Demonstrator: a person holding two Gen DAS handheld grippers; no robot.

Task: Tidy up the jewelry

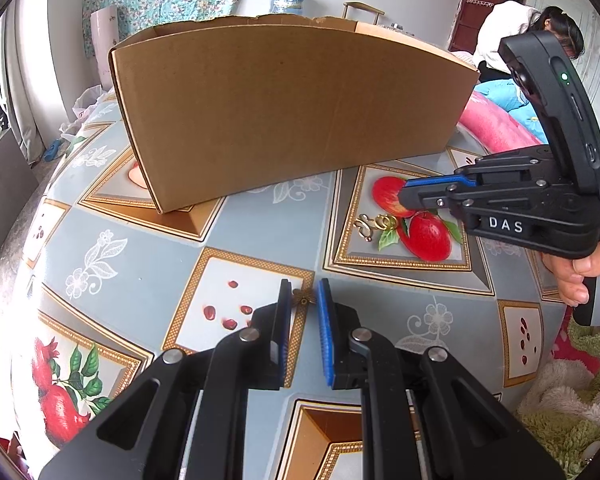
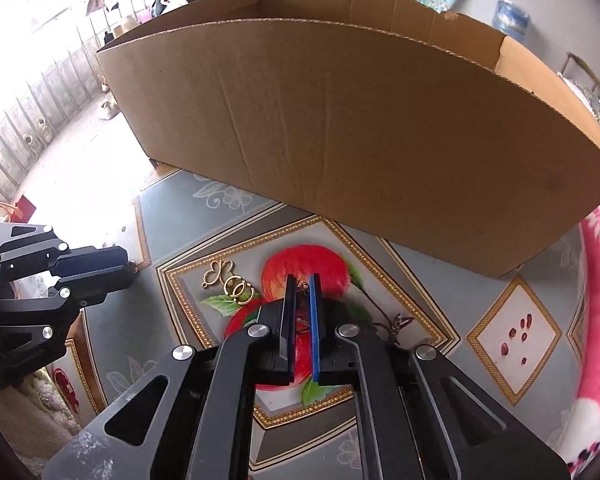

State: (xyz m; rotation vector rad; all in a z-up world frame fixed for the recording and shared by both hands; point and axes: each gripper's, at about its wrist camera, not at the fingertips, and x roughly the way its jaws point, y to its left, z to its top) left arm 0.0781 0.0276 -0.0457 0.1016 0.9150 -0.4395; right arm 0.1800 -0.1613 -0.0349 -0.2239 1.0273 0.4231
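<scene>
In the left wrist view my left gripper (image 1: 304, 296) is shut on a small bronze flower-shaped ornament (image 1: 302, 299), just above the fruit-patterned tablecloth (image 1: 260, 232). To its right, a gold butterfly-outline piece (image 1: 363, 226) and two linked gold rings (image 1: 386, 222) lie on the cloth by the printed apples. My right gripper (image 1: 402, 196) hovers over them. In the right wrist view my right gripper (image 2: 302, 286) is shut on a small dark jewelry piece (image 2: 301, 287). The butterfly piece (image 2: 217, 272) and the rings (image 2: 240, 290) lie to its left, and my left gripper (image 2: 130, 274) is farther left.
A large open cardboard box (image 1: 292, 112) (image 2: 360, 140) stands across the back of the table. A pink quilt (image 2: 596, 300) lies to the right and a green fluffy cloth (image 1: 568, 412) at the near right. A hand (image 1: 580, 276) holds the right gripper. A person in white (image 1: 508, 28) bends over in the background.
</scene>
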